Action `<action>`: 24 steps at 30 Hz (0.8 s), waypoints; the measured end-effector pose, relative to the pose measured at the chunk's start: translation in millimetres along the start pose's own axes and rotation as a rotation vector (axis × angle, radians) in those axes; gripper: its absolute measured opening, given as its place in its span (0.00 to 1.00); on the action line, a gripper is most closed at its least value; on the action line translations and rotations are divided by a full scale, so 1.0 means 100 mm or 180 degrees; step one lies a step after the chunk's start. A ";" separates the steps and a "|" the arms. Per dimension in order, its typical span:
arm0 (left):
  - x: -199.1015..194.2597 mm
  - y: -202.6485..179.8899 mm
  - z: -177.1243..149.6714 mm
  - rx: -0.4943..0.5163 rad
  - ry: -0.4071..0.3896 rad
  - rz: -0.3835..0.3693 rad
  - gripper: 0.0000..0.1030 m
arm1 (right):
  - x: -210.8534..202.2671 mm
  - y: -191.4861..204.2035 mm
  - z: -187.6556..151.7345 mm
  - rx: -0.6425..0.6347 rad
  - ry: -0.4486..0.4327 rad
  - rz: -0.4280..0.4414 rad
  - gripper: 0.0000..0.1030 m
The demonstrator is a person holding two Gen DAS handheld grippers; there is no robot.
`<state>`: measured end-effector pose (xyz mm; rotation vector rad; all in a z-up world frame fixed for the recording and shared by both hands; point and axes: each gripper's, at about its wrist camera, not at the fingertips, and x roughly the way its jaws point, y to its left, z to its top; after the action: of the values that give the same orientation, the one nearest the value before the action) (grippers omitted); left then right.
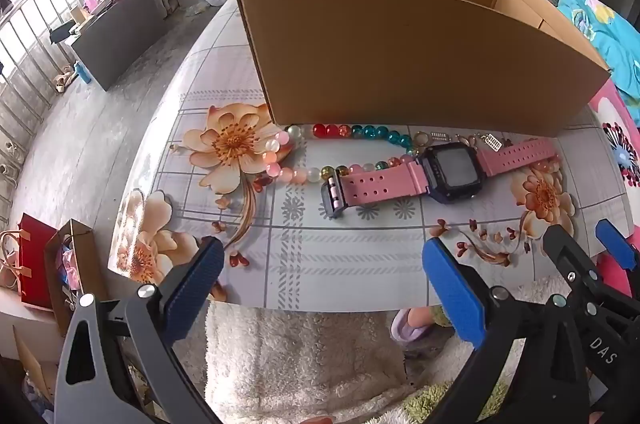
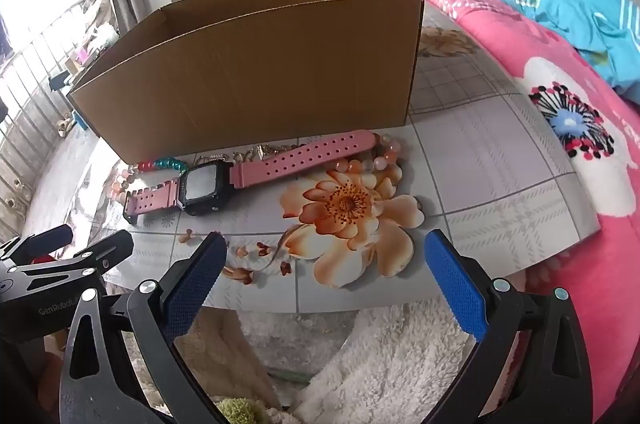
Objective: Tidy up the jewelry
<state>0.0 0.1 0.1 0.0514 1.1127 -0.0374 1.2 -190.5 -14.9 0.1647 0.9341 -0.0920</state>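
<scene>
A worktop (image 1: 360, 256) covered with a grey plaid cloth printed with orange flowers is seen in both wrist views, with a pink floral bedspread (image 2: 560, 72) alongside it and a barred window at the far left. An open cardboard box (image 1: 400, 64) is set upright on the worktop. Along the foot of its near wall the jewelry is laid out: a bracelet of coloured glass beads (image 1: 340, 132) in red, teal, pink and clear, lying as a flattened loop that touches the box; a pink-strapped watch (image 1: 448, 170) with a dark square case, lying flat with its strap stretched out, the buckle end overlapping the bead loop; a few small gold-toned metal charms (image 1: 480, 140) between watch and box, too small to identify; and a second bracelet of pale peach beads (image 2: 384, 156) at the far strap end. The left gripper (image 1: 324, 260) is held above the near worktop edge, jaws spread wide with nothing between them. The right gripper (image 2: 326, 256) is likewise spread wide and empty, just beside the left one, over a printed flower.
</scene>
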 end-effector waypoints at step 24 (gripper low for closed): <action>0.00 0.00 -0.04 0.0001 0.0024 -0.0004 0.95 | 0.00 0.02 0.00 -0.0022 -0.0010 -0.0005 0.92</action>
<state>-3.7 -0.1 -1.9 0.0512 1.1204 -0.0385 2.0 -188.7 -15.0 0.1575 0.9312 -0.0905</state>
